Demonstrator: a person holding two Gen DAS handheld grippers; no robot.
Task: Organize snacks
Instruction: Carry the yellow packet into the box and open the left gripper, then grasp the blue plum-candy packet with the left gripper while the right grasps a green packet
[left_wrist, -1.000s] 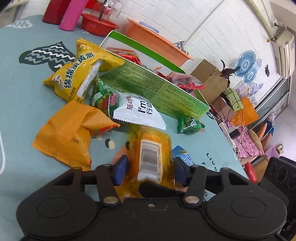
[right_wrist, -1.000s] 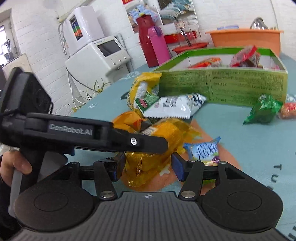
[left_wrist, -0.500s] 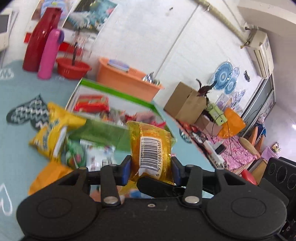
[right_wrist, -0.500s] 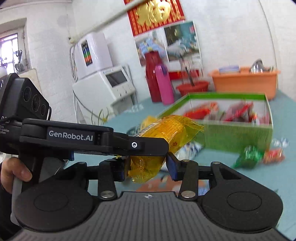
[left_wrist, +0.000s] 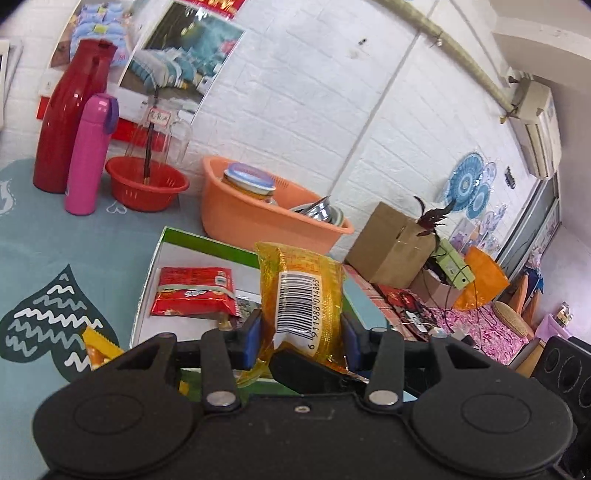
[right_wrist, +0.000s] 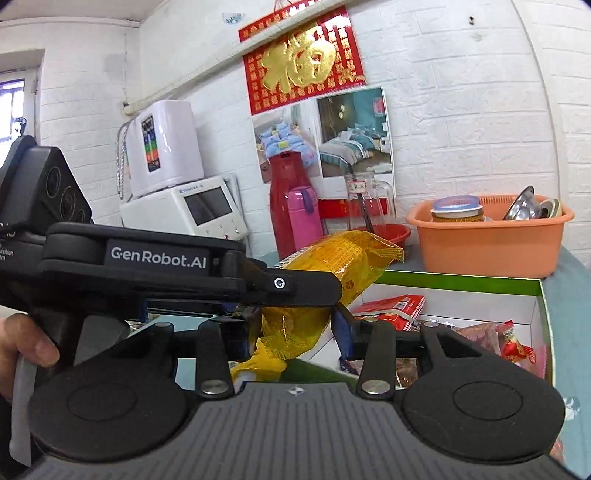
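**Me:** Left wrist view: my crinkly yellow foil snack packet (left_wrist: 301, 301) stands at frame centre, long axis upward, clamped by both my left gripper (left_wrist: 301, 334) and right gripper (right_wrist: 295, 326).

**Partner:** And the target?

**Me:** Just beyond the packet lies the green-rimmed open cardboard box (left_wrist: 207, 242). It sits on a teal tablecloth (left_wrist: 40, 236) below a white brick wall (left_wrist: 303, 99).

Mounted behind each set of tongs, looking forward and slightly down toward the surface's far edge (left_wrist: 192, 210) and white brick wall. Very close to the yellow packet (left_wrist: 301, 295) (right_wrist: 332, 269). Shared: green box (left_wrist: 207, 245) (right_wrist: 458, 282), orange basin (left_wrist: 255, 218) (right_wrist: 487, 243), red thermos (left_wrist: 70, 110) (right_wrist: 284, 206).
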